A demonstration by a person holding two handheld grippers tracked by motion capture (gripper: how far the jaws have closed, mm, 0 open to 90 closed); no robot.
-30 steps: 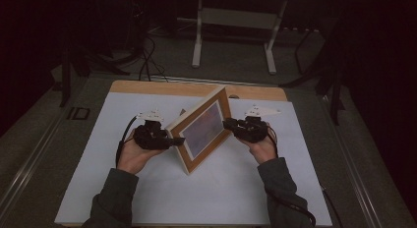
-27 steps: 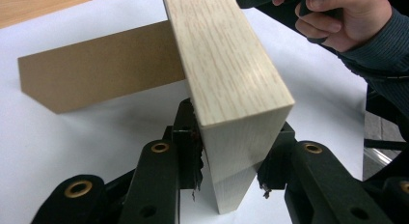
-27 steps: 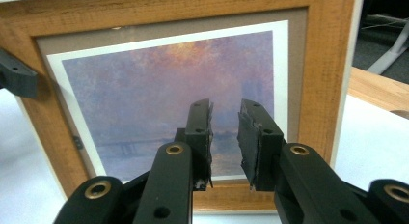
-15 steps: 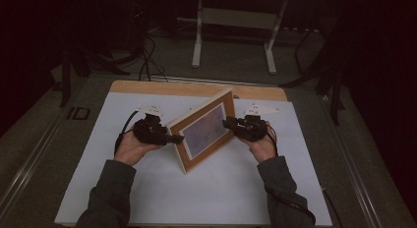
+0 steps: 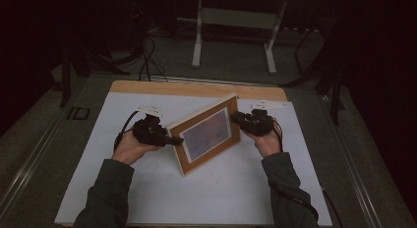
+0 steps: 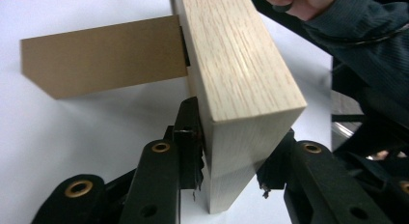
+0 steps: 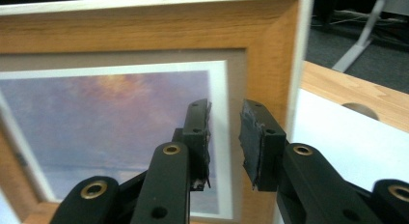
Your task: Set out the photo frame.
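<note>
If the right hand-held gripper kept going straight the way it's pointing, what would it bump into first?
Most likely the picture frame: the right hand-held gripper points at its glass front, jaws apart, near the right border. How close it already is, I can't tell.

frame top (image 6: 231, 50): cut off by the upper edge of the left gripper view
back stand (image 6: 103, 57): inner end hidden behind the frame
picture (image 7: 111, 132): blurred, left part cut off, subject unclear
right gripper (image 7: 225, 142): contact with the frame's face cannot be told
desk (image 5: 162, 88): wood hidden under white sheet, except the far strip
</note>
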